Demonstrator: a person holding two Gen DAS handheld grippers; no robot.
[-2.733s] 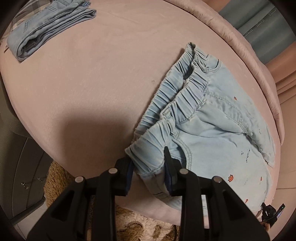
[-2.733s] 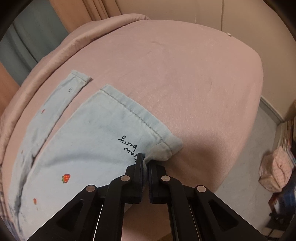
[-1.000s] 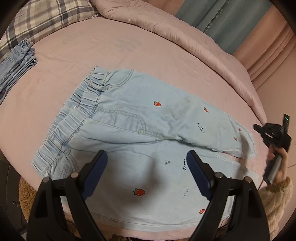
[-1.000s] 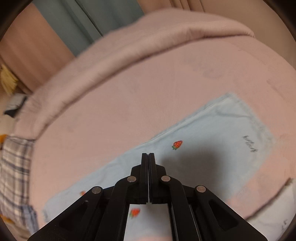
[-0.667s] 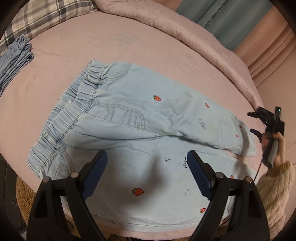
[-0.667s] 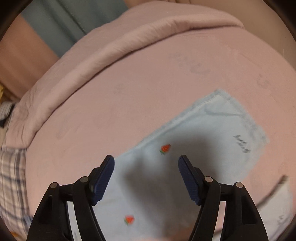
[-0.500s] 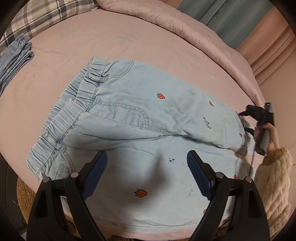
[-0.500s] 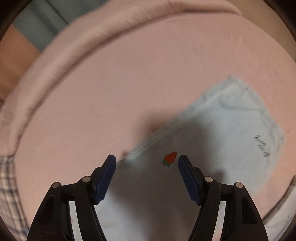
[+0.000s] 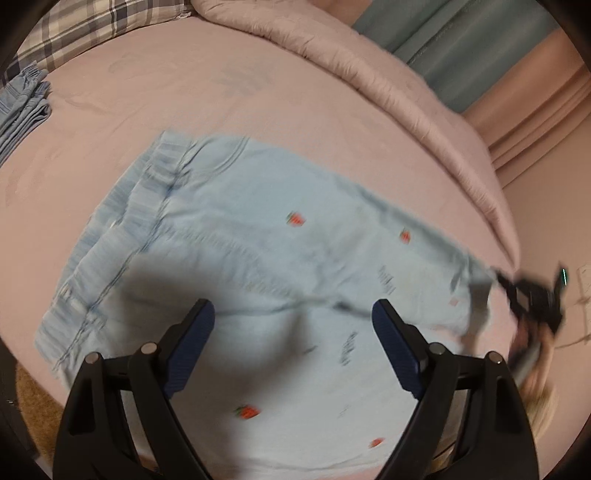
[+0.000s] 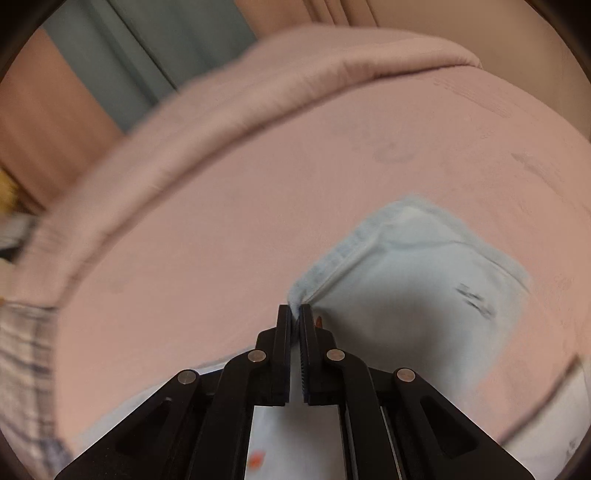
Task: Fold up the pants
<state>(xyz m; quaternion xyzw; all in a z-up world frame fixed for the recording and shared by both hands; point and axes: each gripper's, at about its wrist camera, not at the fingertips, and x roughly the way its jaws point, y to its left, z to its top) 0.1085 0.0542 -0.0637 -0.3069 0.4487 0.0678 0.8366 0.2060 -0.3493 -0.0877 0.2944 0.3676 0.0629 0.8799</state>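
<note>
Light blue pants (image 9: 258, 266) with strawberry prints lie spread on the pink bed (image 9: 147, 92), waistband at the left, legs running right. My left gripper (image 9: 291, 328) is wide open and empty, above the crotch area. My right gripper (image 10: 294, 317) is shut on the far edge of the upper pant leg (image 10: 406, 266) and lifts it off the bed. In the left wrist view the right gripper (image 9: 532, 295) shows blurred at the far right, at the leg's hem.
A folded pair of jeans (image 9: 22, 110) lies at the far left of the bed. A plaid pillow (image 9: 96, 26) and a rolled pink duvet (image 9: 369, 74) line the far side. Curtains (image 10: 129, 55) hang beyond. A woven rug (image 9: 33, 406) lies below the bed's near edge.
My right gripper was open over the upper leg and has shut on its edge, lifting it. My left gripper stays open and has moved slightly closer over the pants.
</note>
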